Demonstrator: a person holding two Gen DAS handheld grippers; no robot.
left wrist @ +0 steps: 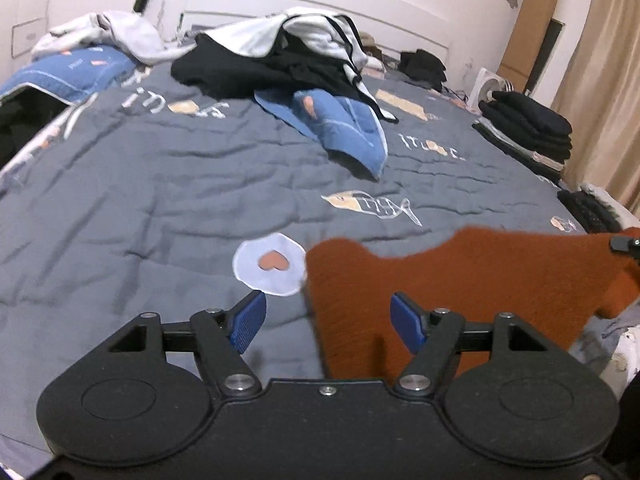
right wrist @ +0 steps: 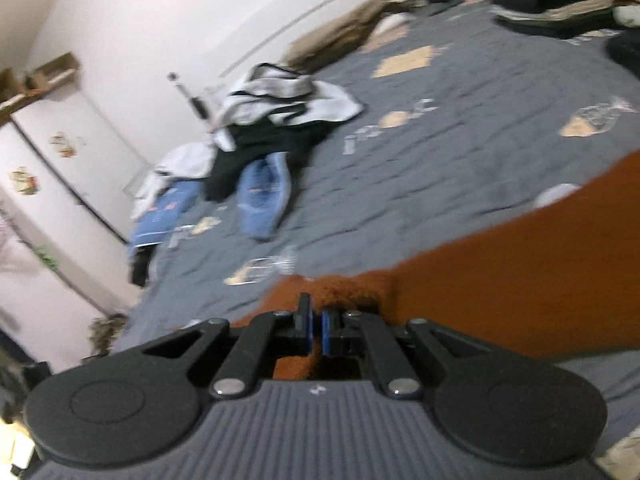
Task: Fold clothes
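A rust-orange fuzzy sweater (left wrist: pixel 480 280) hangs low over the grey quilt of the bed (left wrist: pixel 160 200), near its front right. My left gripper (left wrist: pixel 328 320) is open, and its blue pads stand wide apart. The sweater's left edge passes between them without either pad pressing on it. My right gripper (right wrist: pixel 316 320) is shut on an edge of the sweater (right wrist: pixel 520 280), which stretches away to the right in the right wrist view. The right gripper (left wrist: pixel 620 244) also shows at the far right edge of the left wrist view, clamped on the cloth.
A heap of unfolded black and white clothes (left wrist: pixel 280 56) lies at the back of the bed, with blue cloth (left wrist: pixel 340 128) in front of it. Folded dark clothes (left wrist: pixel 528 128) are stacked on the right edge. A white wardrobe (right wrist: pixel 60 168) stands left of the bed.
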